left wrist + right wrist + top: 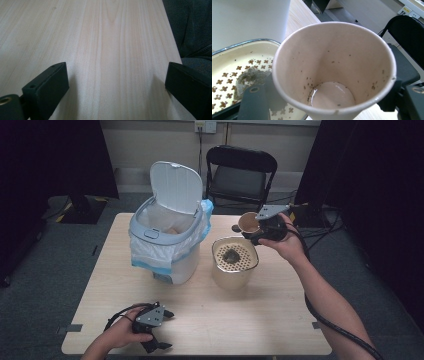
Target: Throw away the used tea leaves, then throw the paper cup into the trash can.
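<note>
A: Big stuff first?
B: Table (210,320), then white bin (167,237), lid up, bag inside, at the back left. Strainer pot (234,262) just right of it, wet clump on top.
A: Grippers?
B: Right gripper (260,231) clamps a paper cup (334,67), held above the pot's far edge. Left gripper (159,329) rests on the near edge, jaws wide, nothing btwn.
A: Risk?
B: Cup's thin & already dented, and there are dregs inside. Squeeze harder or tilt off the pot, prob. drips on the table.

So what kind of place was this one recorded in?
Probably a makeshift recording room rather than a kitchen: a light wooden table on grey carpet, black drapes along the sides, and a folding chair by a bare wall with a socket.
</note>
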A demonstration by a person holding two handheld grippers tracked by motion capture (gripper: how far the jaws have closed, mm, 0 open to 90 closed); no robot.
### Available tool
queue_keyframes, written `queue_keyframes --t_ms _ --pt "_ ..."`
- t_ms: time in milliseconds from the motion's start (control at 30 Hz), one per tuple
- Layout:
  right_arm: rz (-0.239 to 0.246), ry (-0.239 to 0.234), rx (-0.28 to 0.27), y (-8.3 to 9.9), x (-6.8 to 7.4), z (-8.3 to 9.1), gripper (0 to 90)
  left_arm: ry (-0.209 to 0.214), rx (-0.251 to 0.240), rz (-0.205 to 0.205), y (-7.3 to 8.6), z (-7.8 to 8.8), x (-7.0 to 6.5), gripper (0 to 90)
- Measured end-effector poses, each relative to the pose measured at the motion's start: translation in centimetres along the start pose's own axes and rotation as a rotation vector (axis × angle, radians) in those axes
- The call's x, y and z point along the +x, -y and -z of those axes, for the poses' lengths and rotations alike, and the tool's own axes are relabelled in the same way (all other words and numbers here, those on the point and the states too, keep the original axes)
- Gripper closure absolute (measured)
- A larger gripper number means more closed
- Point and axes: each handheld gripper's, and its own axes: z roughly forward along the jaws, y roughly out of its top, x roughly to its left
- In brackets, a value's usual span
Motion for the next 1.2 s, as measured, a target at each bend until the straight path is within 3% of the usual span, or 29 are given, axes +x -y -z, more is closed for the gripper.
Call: queue_keyframes --t_ms 267,467,667,1200 --pt "-0.010 -0.008 -0.008 -0.2 0.1 0.0 27.5 0.001 -0.001 -0.005 0.0 0.0 0.0 4.2" --pt "-0.065 -0.036 -0.024 -0.4 -0.2 0.2 27.5 0.004 0.000 -0.004 0.0 -0.1 0.0 3.3" --pt "-0.086 -0.043 -0.030 -0.5 -0.4 0.2 27.5 0.004 0.000 -0.003 0.0 -0.1 0.0 3.3" --pt "-0.119 -0.111 -0.046 -2.7 -0.3 0.5 27.3 0.008 0.002 -0.009 -0.1 -0.1 0.0 2.7"
